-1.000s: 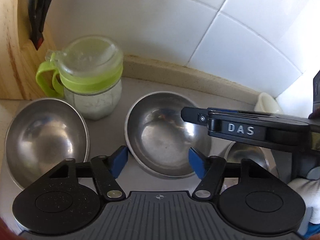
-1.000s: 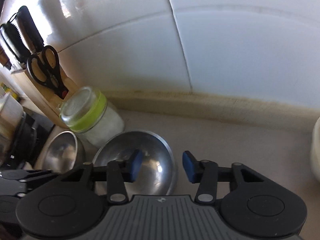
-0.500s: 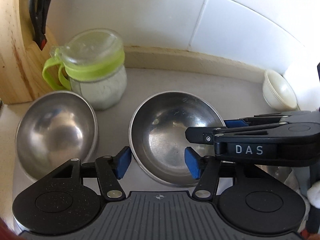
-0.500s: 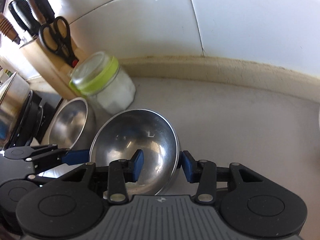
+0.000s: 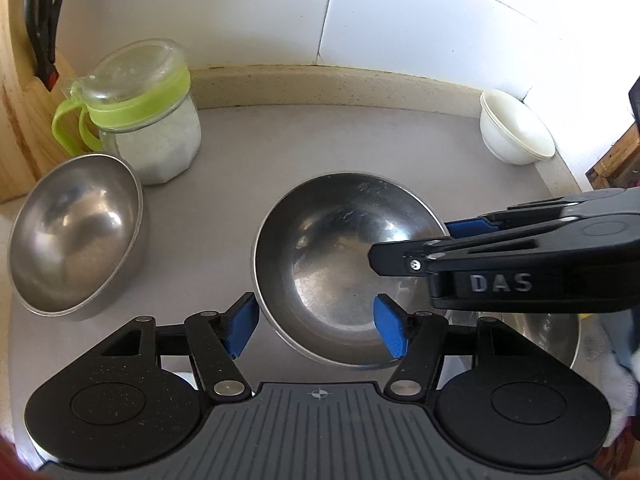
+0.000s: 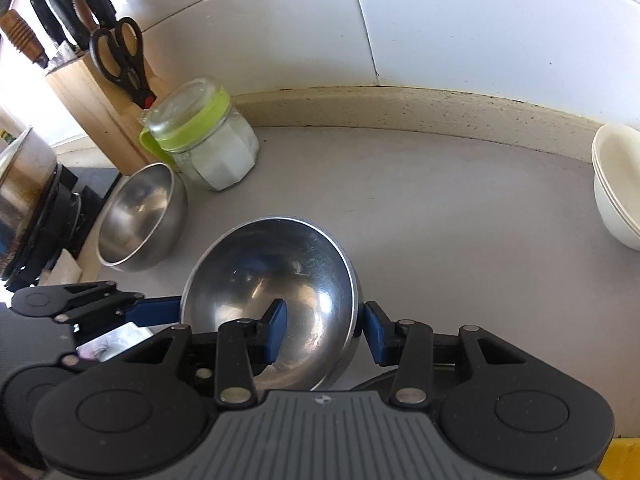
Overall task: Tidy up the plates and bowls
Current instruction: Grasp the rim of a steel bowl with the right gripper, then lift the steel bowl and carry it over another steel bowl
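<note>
A: Since the earlier pictures, the steel bowl (image 6: 276, 300) has been carried away from the jar (image 6: 204, 136) and the second steel bowl (image 6: 140, 216), toward the open middle of the countertop (image 6: 460, 208).

B: How is it held?

A: The right gripper (image 6: 320, 332) straddles the bowl's right rim, one pad inside, one outside; whether the pads press cannot be told for sure. The left gripper (image 5: 316, 328) straddles the left rim, and its jaws have just been opening, with clearance visible beside the outer pad (image 5: 240, 328).

B: What is meant for the task?

A: The bowl is judged to be in transit, probably toward stacking.

B: And what surrounds it?

A: White bowls (image 6: 616, 188) are stacked by the right edge, a knife block (image 6: 96, 108) stands at the left, and another steel bowl (image 5: 536, 332) lies partly hidden beneath the right gripper. Nothing blocks the middle.
</note>
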`<state>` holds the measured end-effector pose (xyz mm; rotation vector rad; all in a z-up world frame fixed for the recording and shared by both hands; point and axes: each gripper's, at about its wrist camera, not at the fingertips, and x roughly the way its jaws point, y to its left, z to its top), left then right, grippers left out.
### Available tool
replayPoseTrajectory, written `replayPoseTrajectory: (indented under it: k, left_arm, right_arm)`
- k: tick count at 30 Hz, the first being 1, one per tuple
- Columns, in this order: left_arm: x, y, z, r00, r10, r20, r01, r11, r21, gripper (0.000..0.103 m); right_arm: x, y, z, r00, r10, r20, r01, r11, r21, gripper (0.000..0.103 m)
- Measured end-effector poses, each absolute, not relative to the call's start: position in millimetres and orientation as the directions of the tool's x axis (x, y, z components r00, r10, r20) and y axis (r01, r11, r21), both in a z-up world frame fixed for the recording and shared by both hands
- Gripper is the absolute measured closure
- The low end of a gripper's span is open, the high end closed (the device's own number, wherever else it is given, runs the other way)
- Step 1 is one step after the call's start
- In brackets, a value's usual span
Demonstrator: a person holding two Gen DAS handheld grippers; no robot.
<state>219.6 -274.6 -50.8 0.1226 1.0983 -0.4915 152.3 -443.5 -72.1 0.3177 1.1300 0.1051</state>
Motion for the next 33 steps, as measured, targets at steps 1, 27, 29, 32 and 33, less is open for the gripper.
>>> replayPoseTrajectory:
  k: [1, 27, 29, 32, 33]
  left_arm:
    - [219.5, -275.4, -50.7, 0.362, -0.321, -0.875, 0.441, 0.886, -0.142, 0.033]
    - [232.7, -146.7, 8.1, 0.592, -0.177, -0.786, 0.195, 0.978, -0.073, 0.014]
    - [242.5, -136.6, -0.3, 0.586, -0.156, -0.795, 0.164, 0.984, -0.073, 0.014]
    - [257.9, -128.4, -14.9, 0.564, -0.126, -0.816, 0.128, 0.990, -0.064, 0.014]
    - [261.7, -128.0, -19.9, 0.561, -0.115, -0.820, 0.125, 0.991, -0.053, 0.014]
  right_arm:
    - [153.0, -443.6, -72.7, 0.427, 0.243, -0.871, 0.083, 0.949, 0.305, 0.056]
    - [181.4, -385.8, -13.1, 0.586, 0.261, -0.767, -0.060, 0.958, 0.280, 0.050]
    - [196.8, -372.5, -20.3, 0.563, 0.297, -0.771, -0.073, 0.947, 0.312, 0.050]
    - [218.1, -355.7, -32.5, 0.522, 0.343, -0.781, -0.071, 0.930, 0.361, 0.050]
    - [223.4, -350.0, -35.7, 0.514, 0.348, -0.784, -0.075, 0.929, 0.363, 0.050]
